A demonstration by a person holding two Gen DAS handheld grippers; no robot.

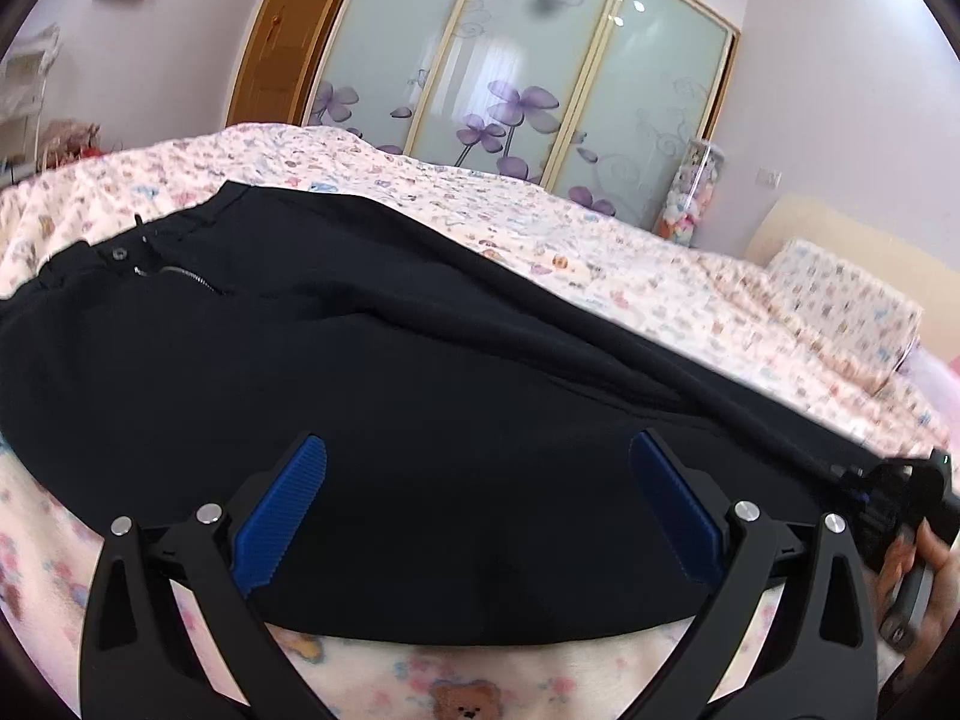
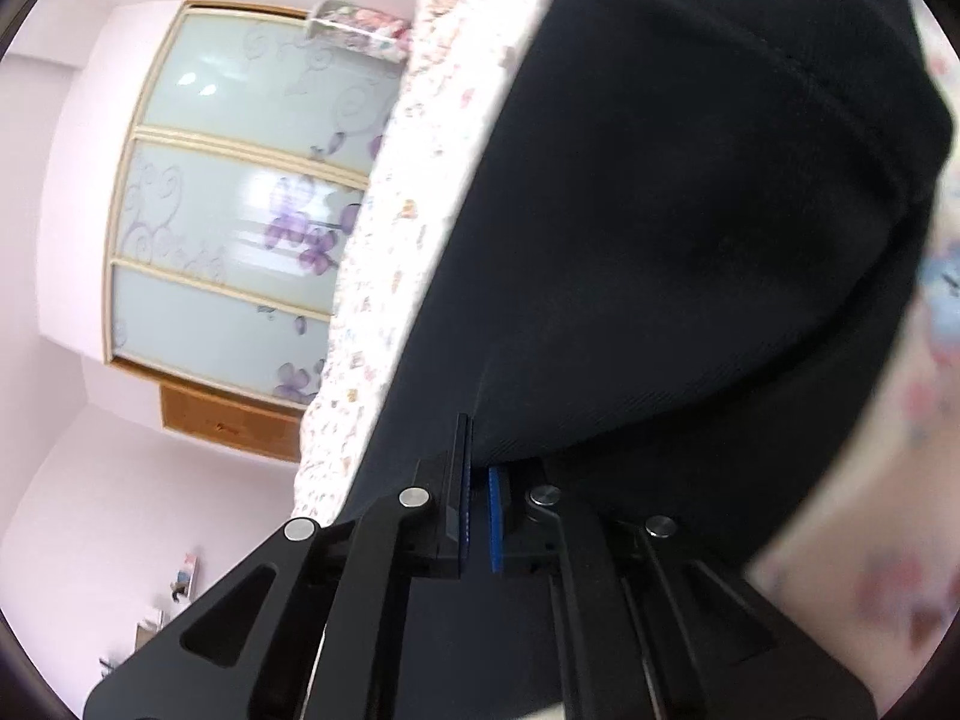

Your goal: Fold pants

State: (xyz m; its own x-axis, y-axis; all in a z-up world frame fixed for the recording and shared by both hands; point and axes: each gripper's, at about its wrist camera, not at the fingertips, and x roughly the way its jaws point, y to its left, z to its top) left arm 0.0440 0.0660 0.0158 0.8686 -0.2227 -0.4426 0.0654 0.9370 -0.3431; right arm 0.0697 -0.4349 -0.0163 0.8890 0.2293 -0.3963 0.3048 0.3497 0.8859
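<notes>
Black pants (image 1: pixel 372 396) lie spread across a bed with a pink patterned sheet (image 1: pixel 630 252). Their waistband with button and zipper (image 1: pixel 174 270) is at the left in the left wrist view. My left gripper (image 1: pixel 477 456) is open, its blue pads (image 1: pixel 282 510) spread wide just above the pants' near edge. My right gripper (image 2: pixel 478 468) is shut on the pants fabric (image 2: pixel 690 240), pinching a fold of it between its pads. It also shows at the right edge of the left wrist view (image 1: pixel 888 486), holding the leg end of the pants.
A wardrobe with frosted glass doors and purple flowers (image 1: pixel 510 78) stands behind the bed. A pillow (image 1: pixel 840 306) lies at the right against a headboard. A clear container of soft toys (image 1: pixel 690 192) stands by the wardrobe.
</notes>
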